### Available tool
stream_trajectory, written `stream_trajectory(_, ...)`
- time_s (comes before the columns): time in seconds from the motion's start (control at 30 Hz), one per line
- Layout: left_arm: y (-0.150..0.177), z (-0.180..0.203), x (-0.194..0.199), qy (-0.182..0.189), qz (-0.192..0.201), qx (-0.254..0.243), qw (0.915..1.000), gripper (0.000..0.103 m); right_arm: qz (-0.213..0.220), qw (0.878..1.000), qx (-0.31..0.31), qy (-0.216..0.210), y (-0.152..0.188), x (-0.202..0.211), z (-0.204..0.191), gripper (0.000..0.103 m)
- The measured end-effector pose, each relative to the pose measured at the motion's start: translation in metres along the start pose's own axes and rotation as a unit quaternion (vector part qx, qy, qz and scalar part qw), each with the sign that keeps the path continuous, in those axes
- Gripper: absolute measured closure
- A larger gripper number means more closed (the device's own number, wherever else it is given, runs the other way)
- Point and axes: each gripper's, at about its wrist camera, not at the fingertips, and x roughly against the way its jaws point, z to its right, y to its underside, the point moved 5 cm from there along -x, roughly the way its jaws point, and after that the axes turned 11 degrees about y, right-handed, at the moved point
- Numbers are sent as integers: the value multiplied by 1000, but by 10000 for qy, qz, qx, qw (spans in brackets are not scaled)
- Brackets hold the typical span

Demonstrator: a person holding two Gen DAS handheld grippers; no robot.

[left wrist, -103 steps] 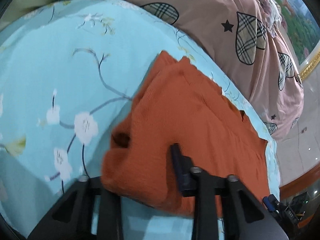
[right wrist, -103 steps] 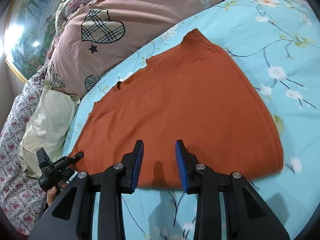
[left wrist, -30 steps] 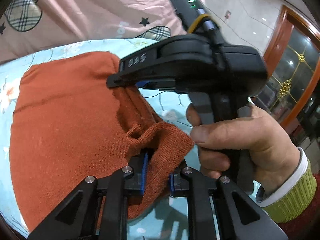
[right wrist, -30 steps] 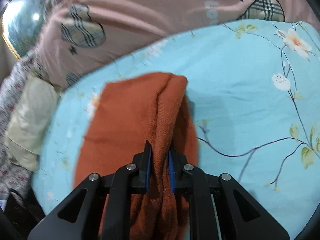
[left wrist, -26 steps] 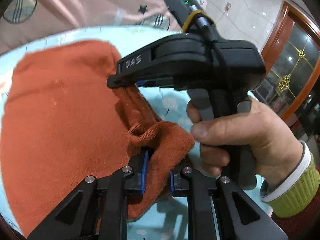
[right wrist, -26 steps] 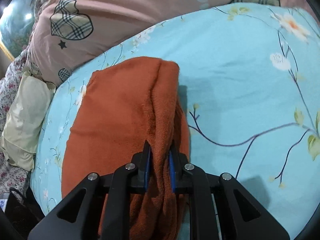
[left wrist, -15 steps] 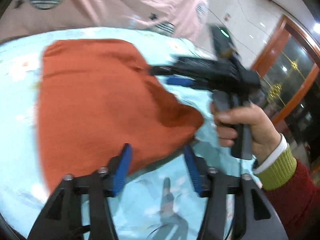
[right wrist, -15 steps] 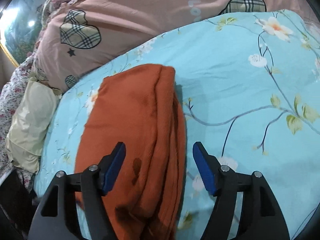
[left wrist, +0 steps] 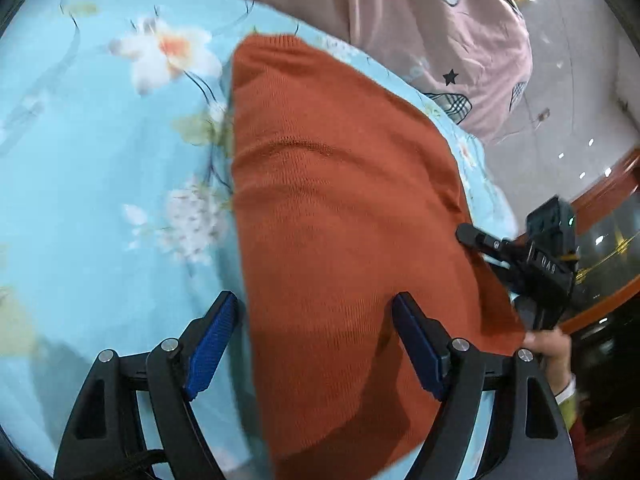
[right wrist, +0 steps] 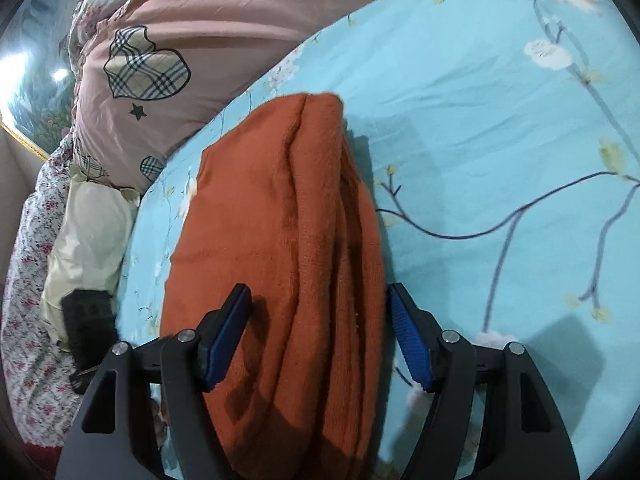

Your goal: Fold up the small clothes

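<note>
An orange knit garment [left wrist: 340, 208] lies folded lengthwise on the light blue flowered bedsheet [left wrist: 92, 184]. My left gripper [left wrist: 320, 332] is open and empty, its blue-padded jaws spread above the garment's near end. In the right wrist view the garment [right wrist: 280, 232] shows stacked folded layers along its right edge. My right gripper [right wrist: 318, 332] is open and empty, its jaws spread to either side of the garment's near end. The right gripper also shows in the left wrist view [left wrist: 536, 260], held in a hand at the garment's right edge.
A pink duvet with plaid hearts [right wrist: 168, 40] lies behind the garment. A cream pillow [right wrist: 88, 240] and a floral cover [right wrist: 28, 280] sit at the left. The bed's edge, tiled floor [left wrist: 580, 100] and a wooden door frame are on the right in the left wrist view.
Both grippers have let go of the garment's folded edge and opened wide. The garment now lies folded on the sheet, and both grippers have drawn back over its near end.
</note>
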Motion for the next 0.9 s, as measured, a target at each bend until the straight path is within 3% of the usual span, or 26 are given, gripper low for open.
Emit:
stream_trajectory(0.07,-7,-6,-10,216,23,141,9997,26,-214,9996,-5,-161,5,-7,-3,61)
stream_trajectory(0.1,-10,-8,-17,276,53,162,9995,35,-280,9993,-63,-222,7,-9,-5,69)
stream_trajectory(0.3,-12,19,0,257,223,-291,9990,73,-66,9997,56,-212,14,7,-26,78)
stream_trajectory(0.47,-8,37,51,108,488,-669,9965,76,52,9980,426,-473,28,20,-78,79)
stream_trajectory(0.57,5,35,102,-20,707,-804,9942,76,112,9943,675,-817,42,20,-121,80)
stream_trajectory(0.77,34,13,196,-374,1135,-888,9889,76,41,9859,962,-1370,76,-5,-192,80)
stream_trajectory(0.9,54,-24,227,-592,1223,-557,9892,76,-272,9854,1052,-1309,98,-39,-214,80)
